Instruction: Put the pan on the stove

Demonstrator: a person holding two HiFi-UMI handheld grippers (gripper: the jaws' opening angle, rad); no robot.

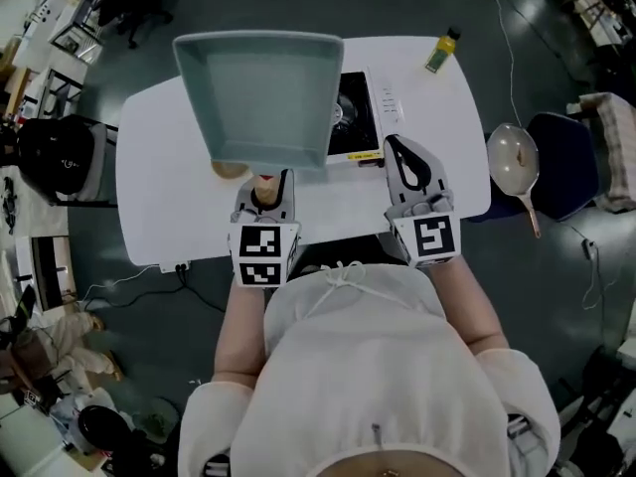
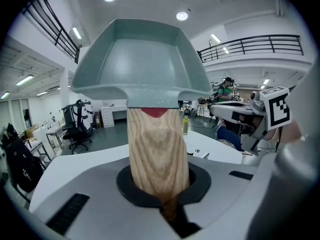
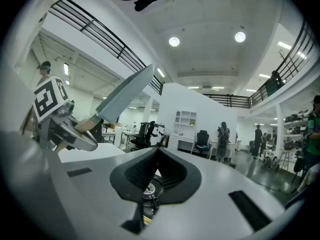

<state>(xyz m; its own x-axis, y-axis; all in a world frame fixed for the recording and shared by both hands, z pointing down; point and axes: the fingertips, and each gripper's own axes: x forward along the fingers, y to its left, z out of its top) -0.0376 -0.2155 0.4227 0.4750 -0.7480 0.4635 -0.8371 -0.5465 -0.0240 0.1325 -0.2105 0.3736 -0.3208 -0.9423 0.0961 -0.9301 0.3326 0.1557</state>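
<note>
The pan (image 1: pixel 263 92) is hanging in the air over the table (image 1: pixel 164 182), partly hiding the stove (image 1: pixel 366 117); its wooden handle (image 2: pixel 157 149) is sitting pinched in the left gripper (image 1: pixel 270 192); the right gripper (image 1: pixel 399 149) is hovering just beside it, jaws pressed together on nothing.

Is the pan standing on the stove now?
No, the left gripper holds the pan in the air by its wooden handle.

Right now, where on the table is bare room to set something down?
Bare: the left side of the table, from its edge to the pan; and the right side, between the stove and the bottle. Crowded: the middle, with the stove, the pan in the left tongs and the right tongs.
</note>
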